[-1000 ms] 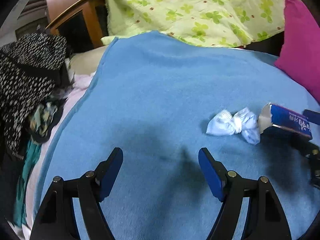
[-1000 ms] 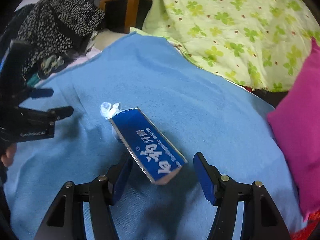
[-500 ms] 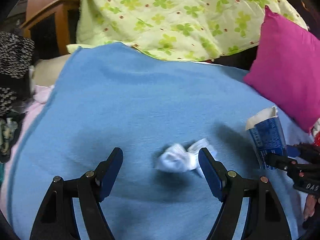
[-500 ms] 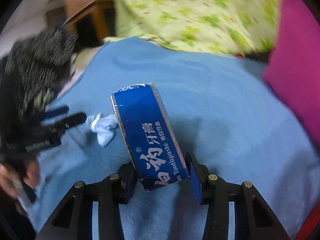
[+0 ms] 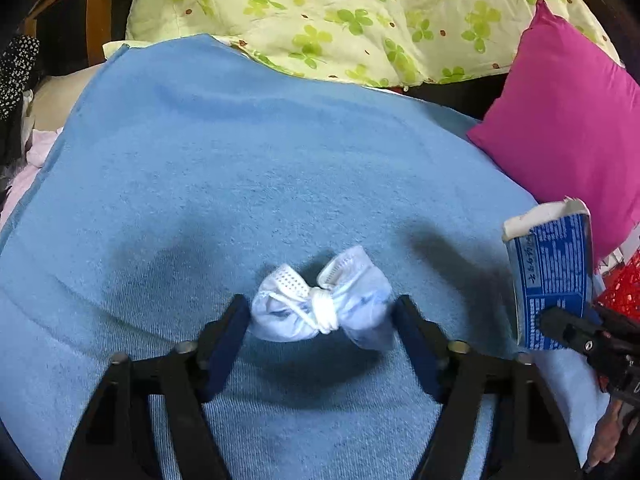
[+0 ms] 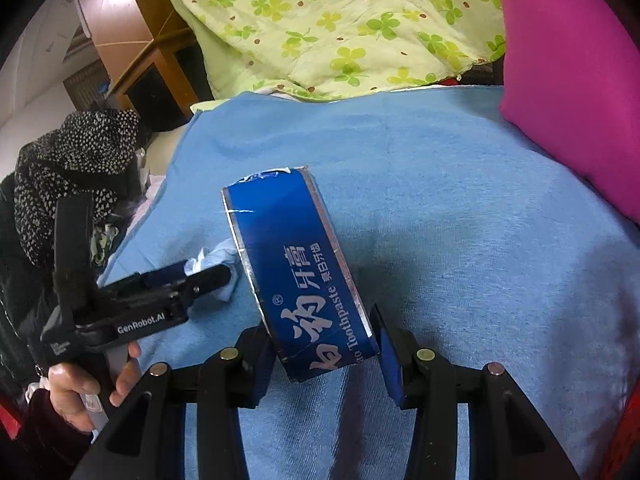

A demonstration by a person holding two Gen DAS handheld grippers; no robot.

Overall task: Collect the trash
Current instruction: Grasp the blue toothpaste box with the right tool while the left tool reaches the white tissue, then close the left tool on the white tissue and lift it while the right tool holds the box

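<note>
Left gripper jaws closing around knotted face mask on blue towel. Right gripper pinches toothpaste box, right of mask.

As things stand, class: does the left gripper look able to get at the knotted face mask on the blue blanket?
Probably yes. The face mask already lies between the closing left gripper fingers, with only bare blue blanket around it; the toothpaste box is off to the side.

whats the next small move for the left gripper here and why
Probably finish the squeeze. The left gripper straddles the knotted face mask on the blue blanket; its jaws are closing, the pads at the mask's two ends but not clearly pressing yet. Lift only once it is pinched. The right gripper already holds the toothpaste box.
</note>
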